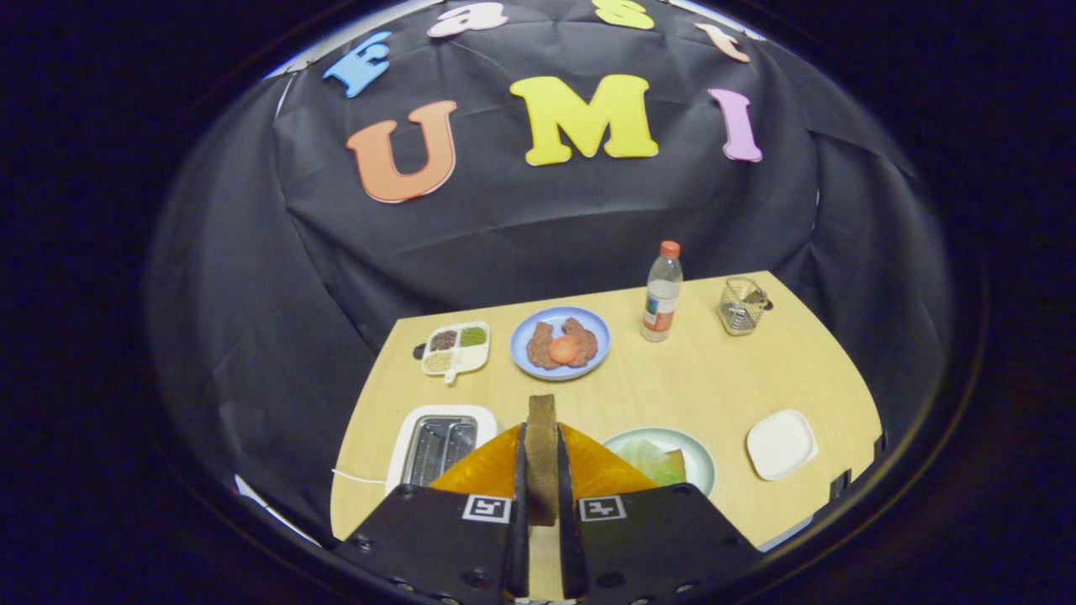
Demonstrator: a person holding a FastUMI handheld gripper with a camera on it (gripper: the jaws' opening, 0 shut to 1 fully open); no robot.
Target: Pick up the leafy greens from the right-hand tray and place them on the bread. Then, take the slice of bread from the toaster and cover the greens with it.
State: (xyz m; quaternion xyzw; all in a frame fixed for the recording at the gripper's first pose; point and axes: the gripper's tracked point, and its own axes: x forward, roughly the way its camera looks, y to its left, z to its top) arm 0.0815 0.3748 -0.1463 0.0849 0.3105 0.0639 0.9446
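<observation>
One slice of bread (542,454), one toaster (439,445), one bottle (661,294), one wire basket (742,306), one divided dish (456,349), three plates: blue (521,357), green (702,462), white (782,444).

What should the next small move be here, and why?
Probably carry the bread slice over to the pale green plate and lower it there. The claw is shut on the slice, held on edge between both fingers, clear of the toaster, while the leafy greens already lie on that plate and are not yet covered.
</observation>
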